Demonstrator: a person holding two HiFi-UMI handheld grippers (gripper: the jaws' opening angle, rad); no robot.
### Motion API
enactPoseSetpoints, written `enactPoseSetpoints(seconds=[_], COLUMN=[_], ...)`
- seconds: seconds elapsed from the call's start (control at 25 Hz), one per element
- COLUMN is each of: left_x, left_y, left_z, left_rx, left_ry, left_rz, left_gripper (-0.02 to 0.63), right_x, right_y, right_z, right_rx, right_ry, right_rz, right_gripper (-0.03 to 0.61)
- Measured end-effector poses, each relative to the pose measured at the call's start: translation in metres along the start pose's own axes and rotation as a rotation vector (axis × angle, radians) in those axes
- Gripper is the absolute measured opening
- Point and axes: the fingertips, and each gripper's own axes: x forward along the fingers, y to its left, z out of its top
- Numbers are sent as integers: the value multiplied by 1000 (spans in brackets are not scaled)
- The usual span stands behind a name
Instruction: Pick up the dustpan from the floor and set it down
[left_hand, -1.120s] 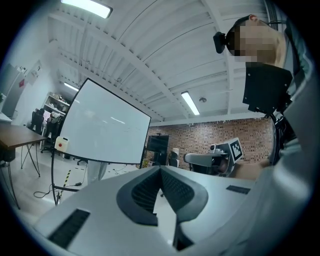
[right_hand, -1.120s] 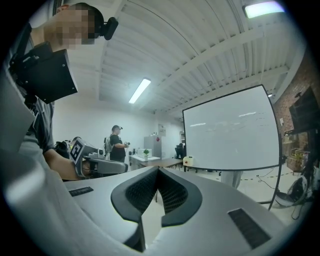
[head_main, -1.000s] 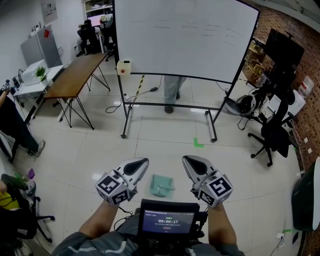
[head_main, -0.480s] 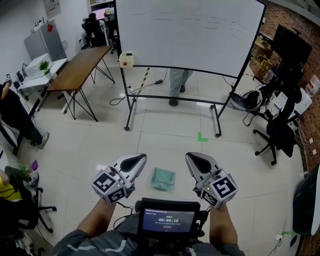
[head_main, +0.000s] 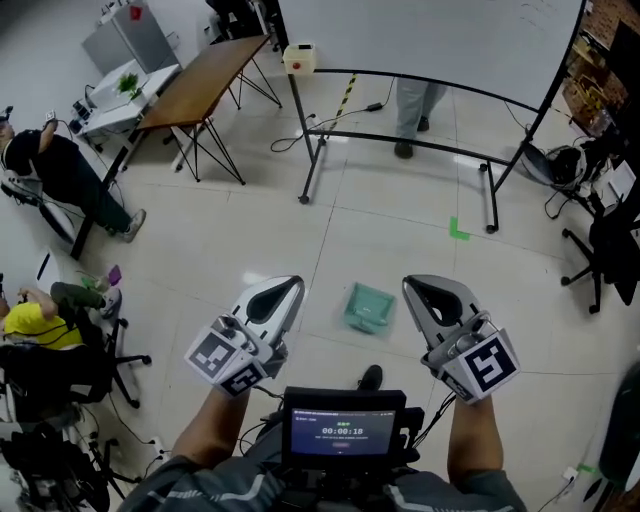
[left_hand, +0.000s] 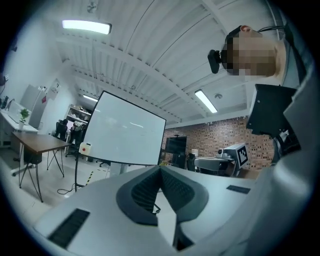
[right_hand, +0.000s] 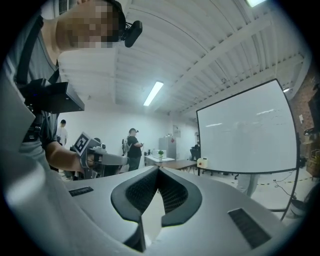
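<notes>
A teal dustpan (head_main: 368, 307) lies flat on the pale tiled floor, seen in the head view between my two grippers and well below them. My left gripper (head_main: 288, 291) hangs to its left with the jaws together and nothing in them. My right gripper (head_main: 422, 288) hangs to the dustpan's right, shut and empty as well. Neither touches the dustpan. Both point level across the room: in the left gripper view the pads (left_hand: 172, 187) meet at the tip, and in the right gripper view the pads (right_hand: 172, 192) meet likewise. The dustpan is out of both gripper views.
A wheeled whiteboard stand (head_main: 400, 80) crosses the floor ahead, with a person's legs (head_main: 410, 100) behind it. A wooden table (head_main: 200, 85) stands at the back left, seated people and chairs (head_main: 50, 350) at the left, an office chair (head_main: 610, 250) at the right. A green tape mark (head_main: 458, 230) is on the floor.
The head view has tipped further down and nearer the floor; the whiteboard slid up out of frame and the dustpan shows larger. Both grippers sank a little, still shut.
</notes>
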Motion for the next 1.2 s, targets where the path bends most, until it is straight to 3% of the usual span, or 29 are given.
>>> enactPoseSetpoints(seconds=[0.24, 0.56, 0.68, 0.84, 1.0, 1.2], left_x=[-100, -349, -419, -483, -548, -581], left_y=[-6, -31, -44, -72, -105, -171], left_z=[-23, -41, -41, -10, 18, 14], left_rx=[-23, -12, 6, 1, 43, 34], left_ry=[-4, -34, -25, -80, -87, -78], left_rz=[-27, -190, -210, -226, -249, -255], left_gripper=[21, 21, 21, 21, 21, 21], right_x=[1, -6, -17, -48, -64, -132], right_y=[94, 345, 420, 492, 566, 604], right_z=[-11, -20, -15, 9, 39, 54], right_rx=[7, 26, 22, 22, -13, 0], right_ry=[-12, -42, -41, -55, -37, -39], right_rz=[-31, -179, -220, -293, -283, -302], right_gripper=[20, 20, 20, 20, 20, 20])
